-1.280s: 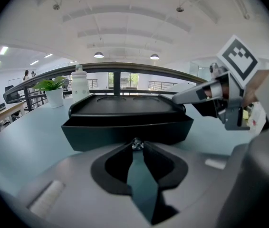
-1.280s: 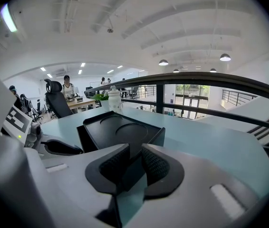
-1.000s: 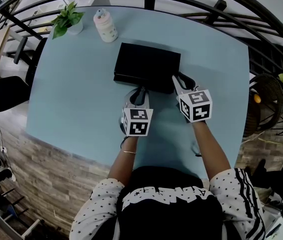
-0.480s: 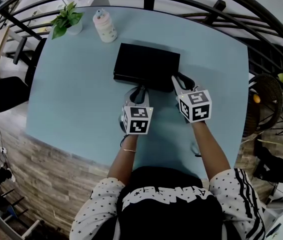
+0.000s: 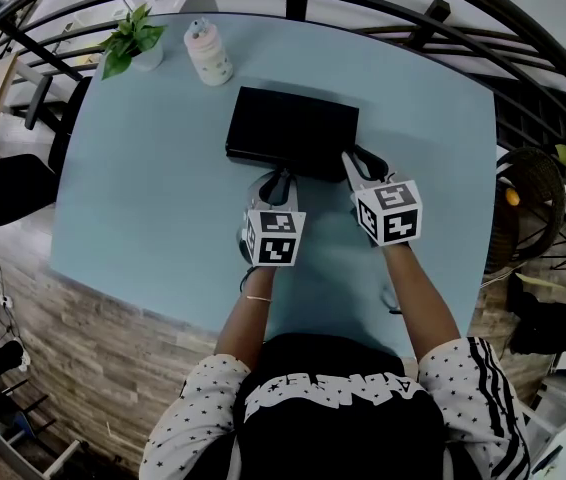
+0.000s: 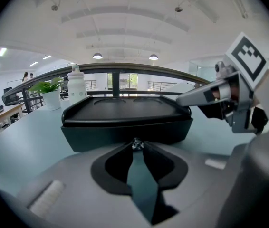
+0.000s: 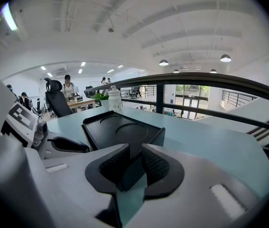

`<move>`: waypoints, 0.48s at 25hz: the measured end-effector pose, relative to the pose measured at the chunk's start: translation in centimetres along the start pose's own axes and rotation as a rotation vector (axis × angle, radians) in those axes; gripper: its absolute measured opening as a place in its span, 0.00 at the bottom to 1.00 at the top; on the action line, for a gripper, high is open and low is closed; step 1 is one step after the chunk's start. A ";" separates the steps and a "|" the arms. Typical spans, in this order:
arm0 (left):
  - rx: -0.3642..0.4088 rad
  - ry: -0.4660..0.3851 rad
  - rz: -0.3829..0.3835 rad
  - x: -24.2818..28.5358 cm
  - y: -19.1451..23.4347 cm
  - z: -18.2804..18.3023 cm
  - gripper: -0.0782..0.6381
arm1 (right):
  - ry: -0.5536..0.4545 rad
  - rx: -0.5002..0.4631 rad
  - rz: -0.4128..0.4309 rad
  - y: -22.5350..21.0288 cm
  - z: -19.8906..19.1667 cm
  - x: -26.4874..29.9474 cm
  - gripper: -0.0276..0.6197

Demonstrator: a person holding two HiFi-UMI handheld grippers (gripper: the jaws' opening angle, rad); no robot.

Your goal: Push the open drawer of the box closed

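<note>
Head view shows the black box (image 5: pixel 293 133) mid-table (image 5: pixel 153 178), its drawer (image 6: pixel 101 136) seemingly almost home. The left gripper (image 6: pixel 135 145), jaws pinched together, meets the drawer front. The right gripper (image 7: pixel 127 167), barely parted and empty, sits at the corner. I'd guess one last straight nudge inward.

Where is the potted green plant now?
In the head view, the potted green plant stands at the far left corner of the light blue table, just left of the white bottle.

A pale blue table (image 5: pixel 143 188) carries a black box (image 5: pixel 293 133), a potted plant (image 5: pixel 135 40) and a bottle (image 5: pixel 209 52).
</note>
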State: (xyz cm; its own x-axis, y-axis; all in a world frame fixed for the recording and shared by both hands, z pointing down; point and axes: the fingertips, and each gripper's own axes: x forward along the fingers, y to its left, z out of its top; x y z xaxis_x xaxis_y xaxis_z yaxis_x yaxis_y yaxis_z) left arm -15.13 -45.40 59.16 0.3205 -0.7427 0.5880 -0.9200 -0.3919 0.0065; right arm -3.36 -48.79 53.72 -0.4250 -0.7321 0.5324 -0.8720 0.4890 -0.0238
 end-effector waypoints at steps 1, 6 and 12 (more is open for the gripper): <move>0.000 0.000 0.000 0.0 0.0 0.0 0.11 | 0.001 -0.001 0.000 0.0 0.0 0.0 0.14; 0.004 -0.001 -0.001 0.0 -0.1 0.2 0.11 | 0.000 -0.004 -0.001 0.0 0.2 -0.2 0.14; 0.001 -0.003 -0.003 0.1 -0.2 0.3 0.11 | 0.003 -0.010 -0.004 0.0 0.1 -0.3 0.14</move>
State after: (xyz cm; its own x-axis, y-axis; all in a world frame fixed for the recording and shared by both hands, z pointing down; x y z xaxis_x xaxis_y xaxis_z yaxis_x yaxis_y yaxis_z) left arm -14.84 -45.59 58.94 0.3237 -0.7431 0.5856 -0.9189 -0.3943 0.0076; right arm -3.21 -48.60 53.45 -0.4205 -0.7326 0.5352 -0.8713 0.4907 -0.0128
